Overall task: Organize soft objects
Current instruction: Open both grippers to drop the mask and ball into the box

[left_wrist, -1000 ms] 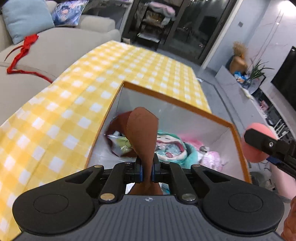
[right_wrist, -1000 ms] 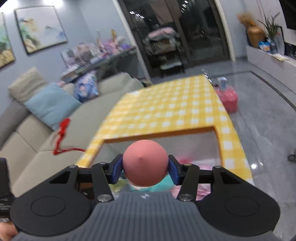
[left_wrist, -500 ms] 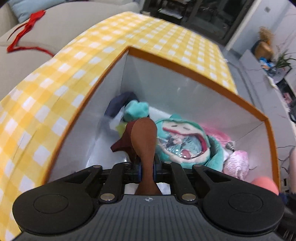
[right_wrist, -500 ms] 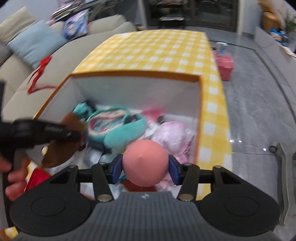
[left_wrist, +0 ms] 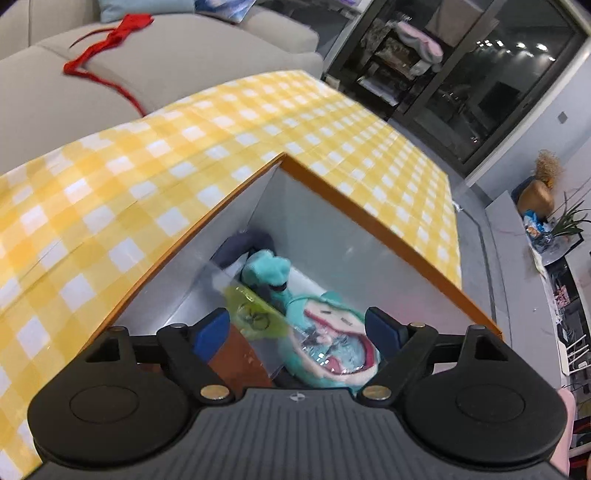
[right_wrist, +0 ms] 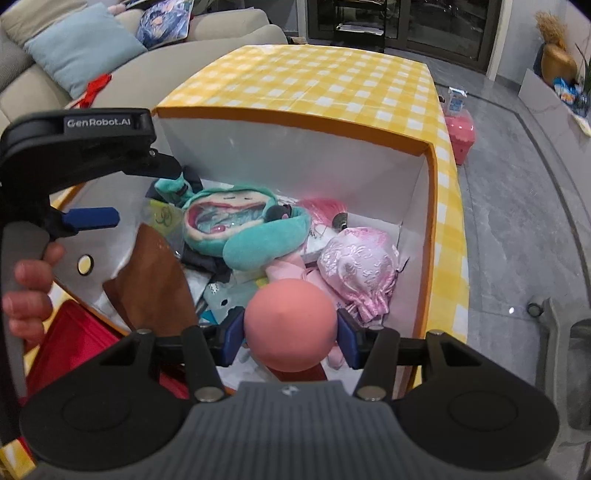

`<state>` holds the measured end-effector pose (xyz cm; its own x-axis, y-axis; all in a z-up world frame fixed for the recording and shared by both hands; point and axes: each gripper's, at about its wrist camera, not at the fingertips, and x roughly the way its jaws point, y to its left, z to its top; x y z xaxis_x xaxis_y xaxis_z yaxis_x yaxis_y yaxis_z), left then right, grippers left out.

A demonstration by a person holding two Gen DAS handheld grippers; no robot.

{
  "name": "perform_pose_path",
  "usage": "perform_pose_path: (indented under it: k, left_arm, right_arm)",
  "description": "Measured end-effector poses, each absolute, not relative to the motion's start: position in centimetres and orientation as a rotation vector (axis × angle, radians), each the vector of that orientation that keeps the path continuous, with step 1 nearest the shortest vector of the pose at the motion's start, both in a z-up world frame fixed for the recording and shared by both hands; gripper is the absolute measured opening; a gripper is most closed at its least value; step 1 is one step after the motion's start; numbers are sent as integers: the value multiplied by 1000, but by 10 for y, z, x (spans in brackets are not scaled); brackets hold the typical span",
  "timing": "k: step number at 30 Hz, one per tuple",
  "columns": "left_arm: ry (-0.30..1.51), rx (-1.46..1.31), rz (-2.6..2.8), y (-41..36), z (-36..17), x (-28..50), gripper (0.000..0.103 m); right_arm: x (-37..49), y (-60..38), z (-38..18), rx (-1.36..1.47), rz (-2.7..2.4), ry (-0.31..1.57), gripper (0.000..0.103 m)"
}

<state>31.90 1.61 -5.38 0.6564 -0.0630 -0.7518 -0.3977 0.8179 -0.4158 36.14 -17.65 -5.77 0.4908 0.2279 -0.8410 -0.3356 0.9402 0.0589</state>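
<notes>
Ball (right_wrist: 290,324) sits clamped between right gripper (right_wrist: 290,334) pads, seemingly over box (right_wrist: 430,236).

**Location: Domestic Living Room**

The setting is a private home, specifically a living room. Indicators:

- A beige upholstered sofa (right_wrist: 221,40) runs along the left side, carrying a light blue cushion (right_wrist: 83,44) and a printed cushion (right_wrist: 162,20).
- A low table covered with a yellow-and-white checked cloth (left_wrist: 295,122) stands just beside the sofa.
- Dark glazed sliding doors (left_wrist: 491,85) close the far end of the room; a rack with folded textiles (left_wrist: 402,48) stands in front of them.
- A low grey media unit (left_wrist: 517,236) on the right carries a golden vase with dried stems (left_wrist: 539,188) and a green potted plant (left_wrist: 570,218).
- The floor (right_wrist: 517,184) is polished grey tile.
</notes>
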Motion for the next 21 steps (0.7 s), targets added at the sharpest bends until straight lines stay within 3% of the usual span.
perform_pose_path:
  k: [7,13,17,21]
  left_arm:
    - [883,-624,172,24,-60,316,97]
    - [883,-617,138,24,-60,315,97]
    - [876,-631,126,25,-59,315,97]
    - [851,-625,104,25,-56,313,97]
  right_arm:
    - [361,-173,-56,-126,327,1001,53]
    - [362,-174,-56,-131,289,994,75]
    - [361,-173,-53,-83,308,995,97]
    - [357,-168,-51,-84,320,967,100]
